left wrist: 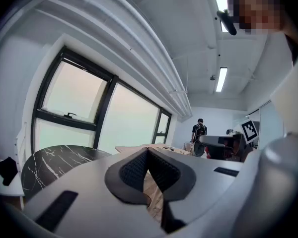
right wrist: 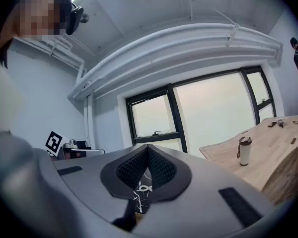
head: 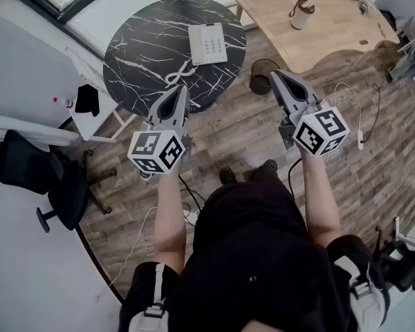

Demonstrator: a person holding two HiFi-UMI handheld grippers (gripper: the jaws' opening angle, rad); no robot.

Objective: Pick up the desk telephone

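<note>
**Desk telephone (head: pixel 207 44) lies on the round table, both hand-held grippers closed and empty**

Wood-plank floor (head: pixel 242 133) fills most of the head view. Two tables stand on it. A round table (head: pixel 135 57) with a black, white-veined marble top is at upper left. A pale wooden table (head: pixel 318 37) is at upper right, just beside it.

A black office chair (head: pixel 28 168) stands at the left, well apart from the round table. The person (head: pixel 252 254), in dark clothing, stands at the bottom of the view with both forearms stretched forward.

The left hand-held gripper (head: pixel 180 90) is held about level. Its tip shows over the near edge of the round table. Its own view shows the two dark ribbed pads (left wrist: pixel 134 168) pressed together with nothing between them.

The right hand-held gripper (head: pixel 276 75) hangs over the floor, in front of the gap between the two tables. Its jaws are also closed on nothing.

The white telephone lies flat, keypad up, on the far right part of the round table, well apart from both grippers. A white looped cord (head: pixel 180 73) lies on the marble between the telephone and the left gripper. A pale tumbler (head: pixel 301 14) with a dark lid stands upright on the wooden table.
</note>
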